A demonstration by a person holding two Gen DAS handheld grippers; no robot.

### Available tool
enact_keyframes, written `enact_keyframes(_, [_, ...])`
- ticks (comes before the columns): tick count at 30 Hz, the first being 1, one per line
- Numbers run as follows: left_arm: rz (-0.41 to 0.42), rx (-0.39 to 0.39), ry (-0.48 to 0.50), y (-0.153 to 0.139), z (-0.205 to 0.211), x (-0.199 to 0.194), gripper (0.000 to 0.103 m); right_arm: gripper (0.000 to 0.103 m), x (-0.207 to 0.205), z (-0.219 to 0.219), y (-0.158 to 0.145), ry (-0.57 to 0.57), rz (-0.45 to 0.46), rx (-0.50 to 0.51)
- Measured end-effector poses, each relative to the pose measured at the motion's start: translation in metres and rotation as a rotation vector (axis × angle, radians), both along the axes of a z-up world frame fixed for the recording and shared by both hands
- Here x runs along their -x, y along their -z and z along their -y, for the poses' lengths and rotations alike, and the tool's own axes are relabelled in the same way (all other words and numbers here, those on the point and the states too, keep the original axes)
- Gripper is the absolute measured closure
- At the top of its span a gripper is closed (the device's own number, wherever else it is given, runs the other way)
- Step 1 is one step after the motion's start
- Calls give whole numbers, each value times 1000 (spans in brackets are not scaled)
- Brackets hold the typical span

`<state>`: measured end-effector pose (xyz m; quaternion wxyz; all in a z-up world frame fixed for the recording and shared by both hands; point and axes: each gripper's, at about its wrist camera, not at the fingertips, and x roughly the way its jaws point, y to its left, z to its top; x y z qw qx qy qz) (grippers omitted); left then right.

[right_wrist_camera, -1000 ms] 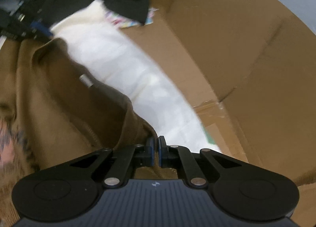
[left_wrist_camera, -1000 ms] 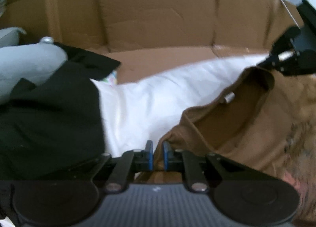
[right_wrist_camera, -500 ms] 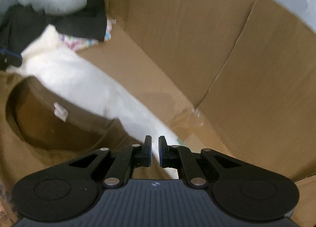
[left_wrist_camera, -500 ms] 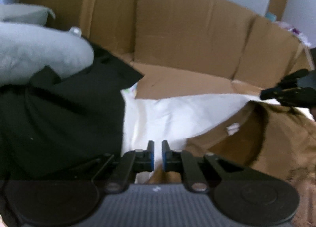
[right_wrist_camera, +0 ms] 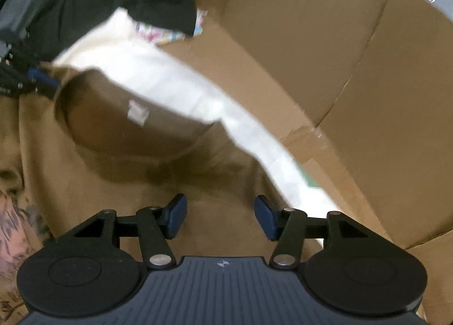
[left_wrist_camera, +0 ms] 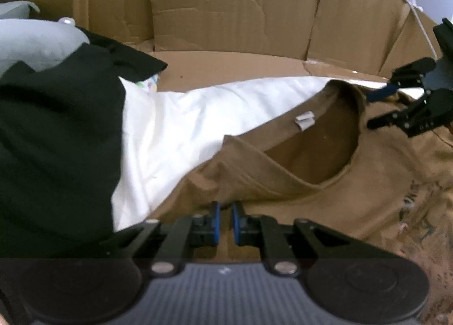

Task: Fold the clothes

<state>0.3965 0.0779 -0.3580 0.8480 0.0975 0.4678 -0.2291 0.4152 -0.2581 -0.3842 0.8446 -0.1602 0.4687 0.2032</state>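
A brown T-shirt (left_wrist_camera: 354,183) lies front up, its round collar and white neck tag (left_wrist_camera: 304,120) facing me. Its upper edge rests on a white cloth (left_wrist_camera: 198,115). My left gripper (left_wrist_camera: 225,221) is shut on the shirt's shoulder fabric, which bunches up at the blue pads. At the other shoulder my right gripper (right_wrist_camera: 219,214) has its jaws opening wide; brown shirt (right_wrist_camera: 141,183) lies under them and the pads do not press on it. The right gripper (left_wrist_camera: 373,108) also shows at the right edge of the left wrist view.
A black garment (left_wrist_camera: 56,141) and a pale grey cloth (left_wrist_camera: 34,42) are piled to the left, over a patterned fabric (right_wrist_camera: 161,33). Cardboard walls (left_wrist_camera: 226,8) stand close behind and to the right (right_wrist_camera: 368,84). The shirt's print (left_wrist_camera: 416,206) lies lower down.
The right gripper's jaws have gone from shut on the shirt's shoulder to wide apart, letting it go. The shirt has come down and now lies flatter over the white cloth.
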Motion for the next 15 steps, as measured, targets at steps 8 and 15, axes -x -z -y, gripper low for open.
enact_keyframes(8, [24,15,-34,5,17,-23,83,31,-15,-14,7,28,14,-21])
enact_keyframes(15, [15,40,-55,7,27,-29,75,35,-27,-19,-2,70,61,-90])
